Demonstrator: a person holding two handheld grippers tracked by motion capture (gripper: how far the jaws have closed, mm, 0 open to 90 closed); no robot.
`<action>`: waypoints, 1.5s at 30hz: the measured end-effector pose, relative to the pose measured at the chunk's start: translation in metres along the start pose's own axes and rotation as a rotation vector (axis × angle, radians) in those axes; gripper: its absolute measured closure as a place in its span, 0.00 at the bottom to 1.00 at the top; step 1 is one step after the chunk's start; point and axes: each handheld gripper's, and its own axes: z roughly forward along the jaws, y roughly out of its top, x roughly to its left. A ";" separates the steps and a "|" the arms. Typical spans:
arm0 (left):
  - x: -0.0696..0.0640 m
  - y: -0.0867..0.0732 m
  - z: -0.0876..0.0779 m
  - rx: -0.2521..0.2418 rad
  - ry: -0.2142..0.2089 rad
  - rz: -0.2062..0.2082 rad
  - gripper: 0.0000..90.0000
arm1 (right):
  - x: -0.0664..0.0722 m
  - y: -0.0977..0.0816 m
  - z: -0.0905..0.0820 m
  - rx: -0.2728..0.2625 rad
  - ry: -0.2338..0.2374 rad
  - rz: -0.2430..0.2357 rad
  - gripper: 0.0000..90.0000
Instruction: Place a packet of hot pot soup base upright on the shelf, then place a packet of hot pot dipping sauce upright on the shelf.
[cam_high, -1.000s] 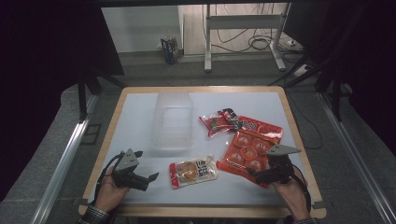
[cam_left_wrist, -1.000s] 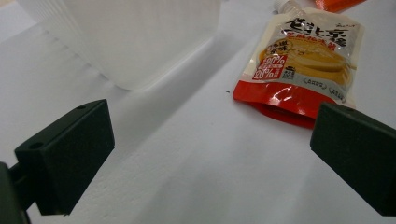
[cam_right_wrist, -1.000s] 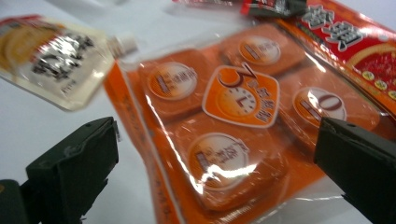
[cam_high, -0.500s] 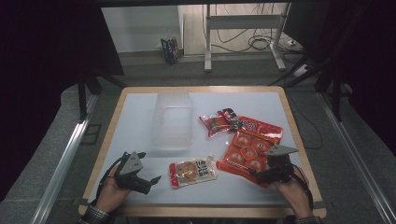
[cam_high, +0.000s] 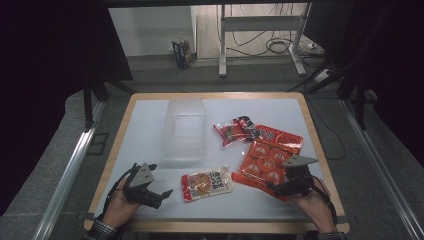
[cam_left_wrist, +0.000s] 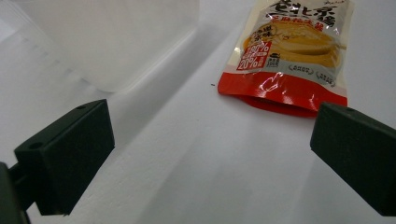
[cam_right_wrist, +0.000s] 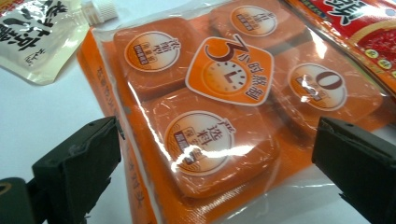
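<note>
My left gripper (cam_high: 161, 196) rests open on the table at the front left, with nothing between its jaws (cam_left_wrist: 210, 154). Just right of it lies a spouted pouch with a red bottom and a yellow picture (cam_high: 207, 184) (cam_left_wrist: 289, 51). My right gripper (cam_high: 275, 188) stands open at the front right, its jaws (cam_right_wrist: 219, 163) spread either side of the near edge of an orange pack of several blocks (cam_high: 265, 162) (cam_right_wrist: 205, 98). Behind that pack lie a red packet (cam_high: 277, 136) and a small red snack bag (cam_high: 231, 132).
A clear plastic tub (cam_high: 185, 127) (cam_left_wrist: 107, 37) stands upside down at the table's middle, behind the left gripper. The white table has a wooden rim (cam_high: 220, 225). The pouch's white cap (cam_right_wrist: 100, 9) lies near the orange pack's far corner.
My left gripper has shifted slightly right toward the pouch. The right gripper has edged forward at the orange pack. Nothing was taken hold of.
</note>
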 end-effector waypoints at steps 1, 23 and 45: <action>0.000 0.000 0.000 -0.001 0.000 0.000 0.00 | 0.000 0.000 -0.001 0.001 -0.005 0.006 0.02; 0.001 0.000 0.000 -0.001 0.003 -0.004 0.00 | -0.016 0.008 -0.004 0.027 0.000 0.050 0.64; 0.000 0.000 0.001 0.002 0.015 0.006 0.00 | -0.033 0.057 0.042 0.026 0.037 0.013 0.94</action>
